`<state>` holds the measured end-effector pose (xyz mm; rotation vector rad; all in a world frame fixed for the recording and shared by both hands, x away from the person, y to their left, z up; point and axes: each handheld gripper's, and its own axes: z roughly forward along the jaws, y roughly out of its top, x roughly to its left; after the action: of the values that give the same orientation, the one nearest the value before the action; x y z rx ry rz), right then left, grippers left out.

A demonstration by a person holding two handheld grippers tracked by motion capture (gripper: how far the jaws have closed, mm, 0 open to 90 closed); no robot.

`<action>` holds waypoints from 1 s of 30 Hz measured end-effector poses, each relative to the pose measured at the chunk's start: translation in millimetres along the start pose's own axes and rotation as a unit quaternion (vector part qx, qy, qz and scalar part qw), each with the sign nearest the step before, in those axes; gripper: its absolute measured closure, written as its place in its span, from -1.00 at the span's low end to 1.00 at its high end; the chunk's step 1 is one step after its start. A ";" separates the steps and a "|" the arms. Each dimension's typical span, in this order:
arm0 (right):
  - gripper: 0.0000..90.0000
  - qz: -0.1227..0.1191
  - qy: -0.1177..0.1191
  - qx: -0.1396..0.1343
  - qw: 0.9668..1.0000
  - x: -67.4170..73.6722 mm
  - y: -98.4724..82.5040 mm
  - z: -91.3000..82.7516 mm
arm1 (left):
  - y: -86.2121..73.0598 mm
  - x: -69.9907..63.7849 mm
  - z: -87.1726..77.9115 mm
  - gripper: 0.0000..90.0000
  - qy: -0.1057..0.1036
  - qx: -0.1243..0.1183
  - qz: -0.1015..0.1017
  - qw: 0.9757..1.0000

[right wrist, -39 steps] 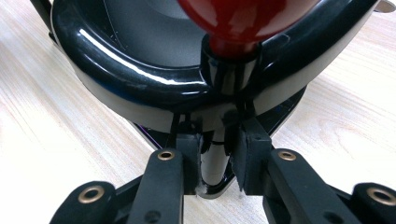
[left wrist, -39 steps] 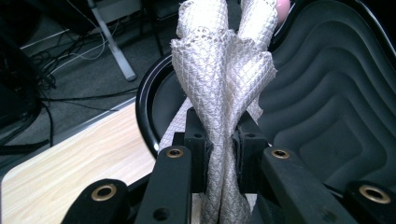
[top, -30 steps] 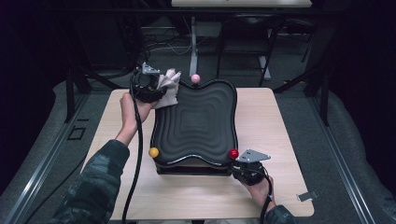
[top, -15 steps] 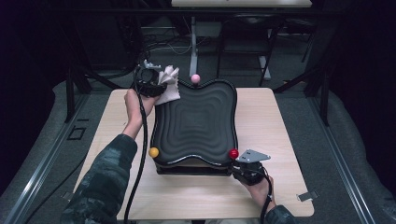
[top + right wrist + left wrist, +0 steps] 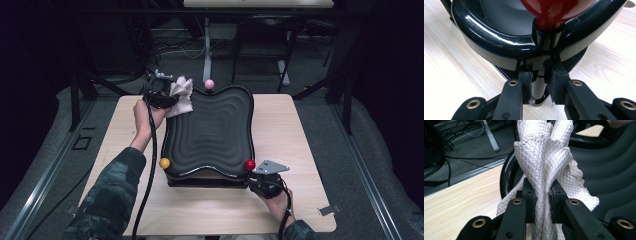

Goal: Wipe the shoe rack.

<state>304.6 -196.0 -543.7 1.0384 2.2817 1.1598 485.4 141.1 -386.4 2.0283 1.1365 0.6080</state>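
Note:
A black tray [image 5: 210, 132] with a rippled surface rests on the wooden table. It carries a pink ball [image 5: 209, 84] at its far edge, a yellow ball [image 5: 164, 163] at the near left corner and a red ball [image 5: 250, 164] at the near right corner. My left gripper [image 5: 162, 95] is at the tray's far left corner, shut on a white quilted cloth [image 5: 182, 94] that drapes onto the tray. The left gripper view shows the cloth [image 5: 546, 165] bunched between the pads of that gripper [image 5: 543, 198]. My right gripper [image 5: 256, 176] [image 5: 539, 83] is shut on the black post under the red ball [image 5: 556, 10].
The tray's glossy rim [image 5: 496, 37] curves just ahead of the right jaws. Bare wood [image 5: 295, 130] lies to the right of the tray and along the near edge. A small metal clip [image 5: 327, 210] lies near the table's front right corner. Dark frames and cables stand beyond the far edge.
The left gripper and its cloth have shifted slightly at the tray's far left corner. The right gripper has stayed put.

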 end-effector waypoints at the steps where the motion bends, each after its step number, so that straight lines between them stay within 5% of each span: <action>1: 0.66 0.000 0.000 0.000 1.000 0.0 0.1 0.0 | -2.4 -0.9 -0.4 0.75 -0.002 -0.001 0.002 1.000; 30: 0.65 0.003 -0.004 0.002 1.000 0.9 0.3 0.1 | -56.1 -32.2 -21.0 0.75 -0.043 0.028 0.040 0.998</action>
<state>304.3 -195.1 -543.6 1.0497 2.2763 1.1512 425.4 140.5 -418.5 2.1350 1.0354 0.5285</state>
